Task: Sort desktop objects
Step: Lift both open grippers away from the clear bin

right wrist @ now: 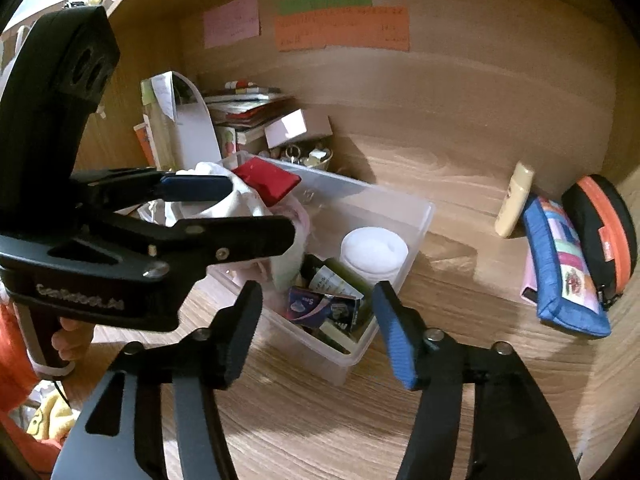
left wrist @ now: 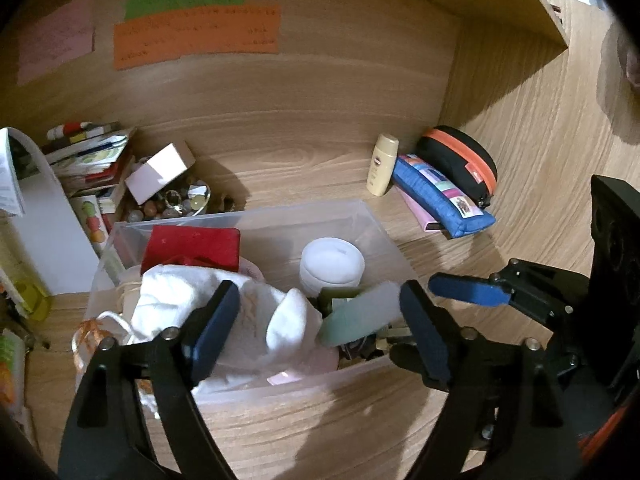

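Observation:
A clear plastic bin [left wrist: 372,216] [right wrist: 424,216] stands on the wooden desk. It holds a white cloth [left wrist: 168,296], a red box [left wrist: 192,246] [right wrist: 268,182], a white round jar [left wrist: 332,266] [right wrist: 374,254], a pale green flat piece [left wrist: 360,316] and small packets [right wrist: 324,308]. My left gripper [left wrist: 320,328] is open over the bin's near side, above the cloth and the green piece. My right gripper [right wrist: 316,336] is open and empty at the bin's near right corner. The left gripper also shows in the right wrist view [right wrist: 248,208], above the cloth.
A cream bottle [left wrist: 382,164] [right wrist: 514,200], a blue pouch [left wrist: 440,196] [right wrist: 560,268] and a black-and-orange case [left wrist: 460,160] [right wrist: 600,224] lie at the back right. A stack of books [left wrist: 88,156], a pink box [left wrist: 156,172] and a dish of beads [left wrist: 176,200] are at the back left.

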A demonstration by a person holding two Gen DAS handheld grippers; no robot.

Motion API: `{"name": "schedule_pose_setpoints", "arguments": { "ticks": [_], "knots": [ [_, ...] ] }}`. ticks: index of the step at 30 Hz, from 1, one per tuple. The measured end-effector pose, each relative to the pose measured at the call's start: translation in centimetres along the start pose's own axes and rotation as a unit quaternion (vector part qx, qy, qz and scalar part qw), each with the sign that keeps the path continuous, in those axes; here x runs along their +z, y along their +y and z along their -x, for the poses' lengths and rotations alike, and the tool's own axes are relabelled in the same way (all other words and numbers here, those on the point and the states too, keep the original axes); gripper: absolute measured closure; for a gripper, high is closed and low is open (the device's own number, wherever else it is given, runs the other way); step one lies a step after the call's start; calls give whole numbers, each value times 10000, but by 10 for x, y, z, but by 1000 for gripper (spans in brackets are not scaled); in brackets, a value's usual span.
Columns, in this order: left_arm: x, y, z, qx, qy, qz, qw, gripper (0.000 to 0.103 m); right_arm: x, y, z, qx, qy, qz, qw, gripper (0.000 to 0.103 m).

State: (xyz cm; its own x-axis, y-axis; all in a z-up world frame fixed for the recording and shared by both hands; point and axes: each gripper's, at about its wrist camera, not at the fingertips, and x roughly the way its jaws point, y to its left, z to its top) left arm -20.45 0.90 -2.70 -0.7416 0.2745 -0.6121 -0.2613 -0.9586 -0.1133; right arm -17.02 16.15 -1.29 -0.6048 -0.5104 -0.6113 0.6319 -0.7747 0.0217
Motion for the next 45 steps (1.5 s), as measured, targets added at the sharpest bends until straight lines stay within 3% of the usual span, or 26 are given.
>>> {"name": "schedule_pose_setpoints", "arguments": {
  "ticks": [2, 8, 21, 28, 38, 45],
  "knots": [
    [-2, -1, 5, 9, -27, 7, 10000, 14, -1, 2, 4, -31, -35, 24, 10000, 45],
    [-7, -2, 22, 9, -48, 158, 9999, 5, -7, 10, 14, -164, -172, 4, 9997, 22],
    [-36, 9, 67, 416, -428, 353, 9976, 3, -21, 22, 37, -144, -228, -178, 9995, 18],
    [-57, 18, 83, 971, -589, 349, 9929, 3, -28, 26, 51, -167, -357, -364, 9986, 17],
    [-77, 10, 89, 757, -644, -19, 9951, 3, -36, 22, 64, -313, -409, -715, 9961, 15],
    [-81, 6, 91, 816, -939, -153, 9921, 3, -37, 21, 61, -369, -355, -816, 9954, 15]
  ]
}}
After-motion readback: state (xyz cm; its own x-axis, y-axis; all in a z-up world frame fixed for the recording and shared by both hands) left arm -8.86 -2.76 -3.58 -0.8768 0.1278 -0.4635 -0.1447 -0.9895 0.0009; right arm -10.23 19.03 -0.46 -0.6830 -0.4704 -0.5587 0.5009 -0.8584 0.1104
